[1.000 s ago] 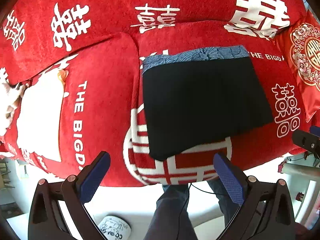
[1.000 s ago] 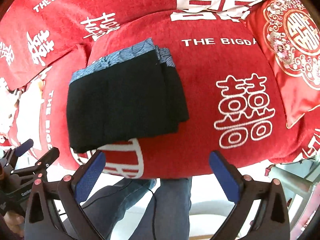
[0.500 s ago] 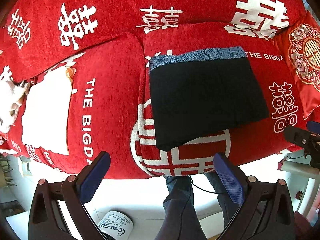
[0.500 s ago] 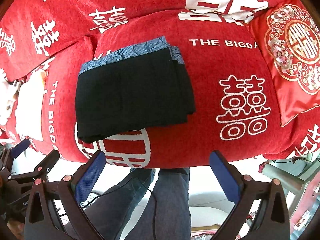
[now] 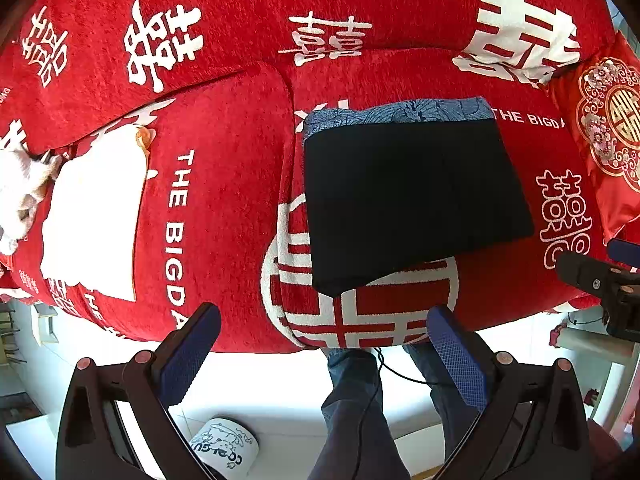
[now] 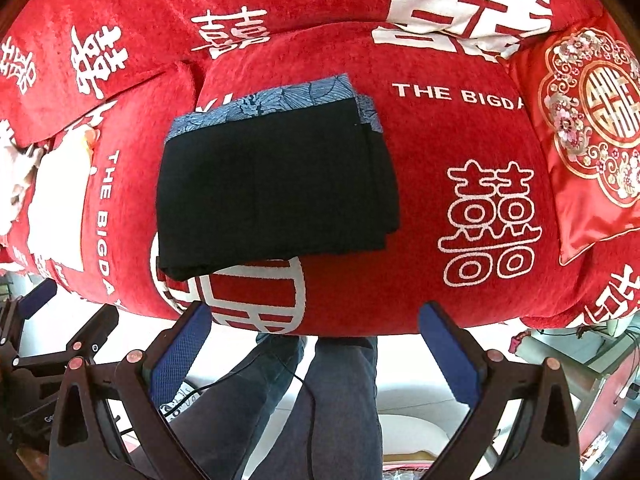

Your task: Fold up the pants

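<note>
Item: pants, folded into a compact rectangle, lying on red sofa cushion.
I judge folding complete; my left gripper and right gripper hover clear, jaws wide, empty; next, only retreat.

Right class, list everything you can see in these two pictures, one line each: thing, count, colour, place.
folded pants: one, black with a blue patterned band at the far edge, on the right seat cushion.
sofa cover: one, red with white lettering, over the whole sofa.
white cloth: one, on the left seat cushion.
decorative pillow: one, red and gold, far right.
slipper: one, white with print, on the floor.
person's legs: two, blue jeans, below the sofa's front edge.
left claw: open, empty.
right claw: open, empty.
</note>
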{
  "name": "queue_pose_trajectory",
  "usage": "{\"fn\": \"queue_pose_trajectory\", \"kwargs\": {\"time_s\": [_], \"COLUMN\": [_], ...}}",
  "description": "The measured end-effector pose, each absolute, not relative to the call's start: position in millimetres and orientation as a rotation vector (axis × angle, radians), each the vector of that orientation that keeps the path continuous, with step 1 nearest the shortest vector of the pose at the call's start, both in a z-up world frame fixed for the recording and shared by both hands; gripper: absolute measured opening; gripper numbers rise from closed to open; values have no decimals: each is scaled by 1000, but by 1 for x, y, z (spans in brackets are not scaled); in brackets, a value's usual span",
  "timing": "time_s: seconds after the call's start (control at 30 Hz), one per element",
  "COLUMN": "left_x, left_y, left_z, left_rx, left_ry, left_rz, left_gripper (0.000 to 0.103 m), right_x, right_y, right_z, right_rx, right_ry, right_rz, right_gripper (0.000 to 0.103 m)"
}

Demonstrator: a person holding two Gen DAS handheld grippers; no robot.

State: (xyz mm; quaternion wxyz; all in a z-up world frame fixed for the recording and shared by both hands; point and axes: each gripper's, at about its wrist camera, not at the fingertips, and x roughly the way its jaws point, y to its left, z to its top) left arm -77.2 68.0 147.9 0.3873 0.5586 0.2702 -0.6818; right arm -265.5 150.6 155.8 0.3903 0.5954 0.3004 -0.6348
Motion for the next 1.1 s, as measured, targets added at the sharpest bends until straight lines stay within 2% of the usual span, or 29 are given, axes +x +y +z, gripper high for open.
{"fn": "queue_pose_trajectory", "kwargs": {"time_s": [1.1], "left_x": [-94], "left_y": [78], "left_z": [153], "left_rx": [1425], "left_ry": [640], "left_rz": [-1784], "left_gripper": [103], "right_x": [-264], "right_y": [150], "right_z": [150], "right_rx": [1530], "right_ry": [761], "right_rz": [-1599], "right_gripper": [103]}}
